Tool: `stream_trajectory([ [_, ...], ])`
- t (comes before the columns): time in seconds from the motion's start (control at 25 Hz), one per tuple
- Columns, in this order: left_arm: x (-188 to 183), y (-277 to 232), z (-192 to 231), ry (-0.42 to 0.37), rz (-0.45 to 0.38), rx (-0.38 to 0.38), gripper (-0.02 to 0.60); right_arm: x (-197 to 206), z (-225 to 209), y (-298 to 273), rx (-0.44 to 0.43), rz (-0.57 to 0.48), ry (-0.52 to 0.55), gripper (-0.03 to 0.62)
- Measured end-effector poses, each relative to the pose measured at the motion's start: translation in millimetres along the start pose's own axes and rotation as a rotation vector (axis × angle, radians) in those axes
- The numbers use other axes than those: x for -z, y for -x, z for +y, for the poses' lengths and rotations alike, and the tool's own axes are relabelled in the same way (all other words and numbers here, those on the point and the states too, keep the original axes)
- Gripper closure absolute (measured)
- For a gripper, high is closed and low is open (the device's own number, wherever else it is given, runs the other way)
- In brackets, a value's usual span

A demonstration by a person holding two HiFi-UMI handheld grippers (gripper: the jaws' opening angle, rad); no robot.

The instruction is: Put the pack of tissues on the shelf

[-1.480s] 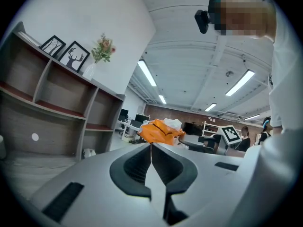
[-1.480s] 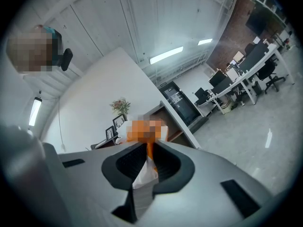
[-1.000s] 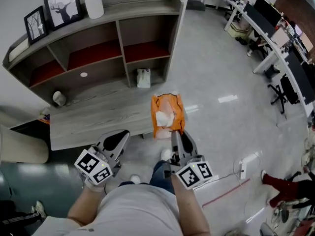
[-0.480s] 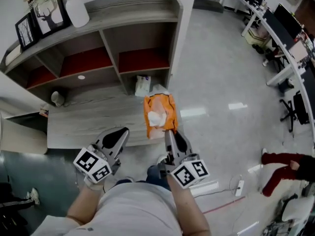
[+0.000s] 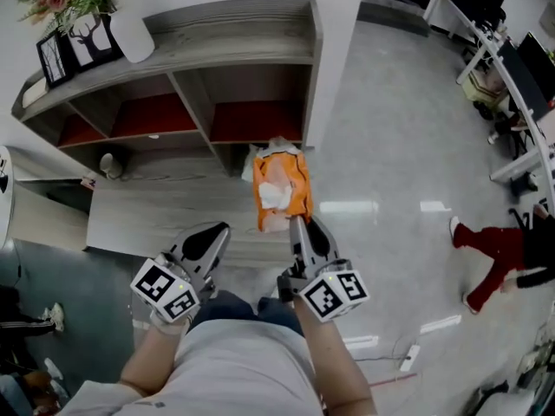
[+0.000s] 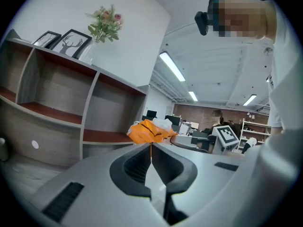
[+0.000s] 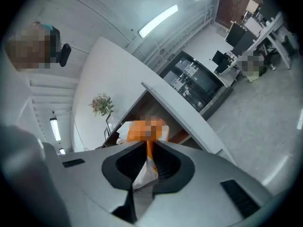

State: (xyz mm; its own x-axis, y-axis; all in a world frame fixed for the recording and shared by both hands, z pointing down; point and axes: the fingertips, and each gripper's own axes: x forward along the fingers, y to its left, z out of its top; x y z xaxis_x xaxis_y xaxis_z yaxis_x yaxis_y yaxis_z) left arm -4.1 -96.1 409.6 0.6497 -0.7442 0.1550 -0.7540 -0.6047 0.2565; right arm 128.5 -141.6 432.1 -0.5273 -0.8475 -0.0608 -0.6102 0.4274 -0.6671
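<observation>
Tissue pack, orange with white tissue showing, is clamped by its near edge between the closed jaws of the right gripper. It is held in the air in front of the lower right compartment of the shelf, over the low wooden ledge. The left gripper is held alongside, its jaws pressed together with nothing between them.

Office: desks, monitors, ceiling strip lights.
</observation>
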Motion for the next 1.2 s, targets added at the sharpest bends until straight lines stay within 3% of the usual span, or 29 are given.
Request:
stream_trajectory([
  [0.4, -17.5, -17.6, 14.8, -0.007, 0.003, -0.052, 0.565, -18.0, -25.9, -59.5, -0.001, 0.015, -0.039, 0.543],
  [1.2, -32.1, -26.2, 93.6, -0.012, -0.014, -0.143, 0.565, 12.0, -87.6, -161.7, 0.127, 0.06, -0.089, 0.542],
])
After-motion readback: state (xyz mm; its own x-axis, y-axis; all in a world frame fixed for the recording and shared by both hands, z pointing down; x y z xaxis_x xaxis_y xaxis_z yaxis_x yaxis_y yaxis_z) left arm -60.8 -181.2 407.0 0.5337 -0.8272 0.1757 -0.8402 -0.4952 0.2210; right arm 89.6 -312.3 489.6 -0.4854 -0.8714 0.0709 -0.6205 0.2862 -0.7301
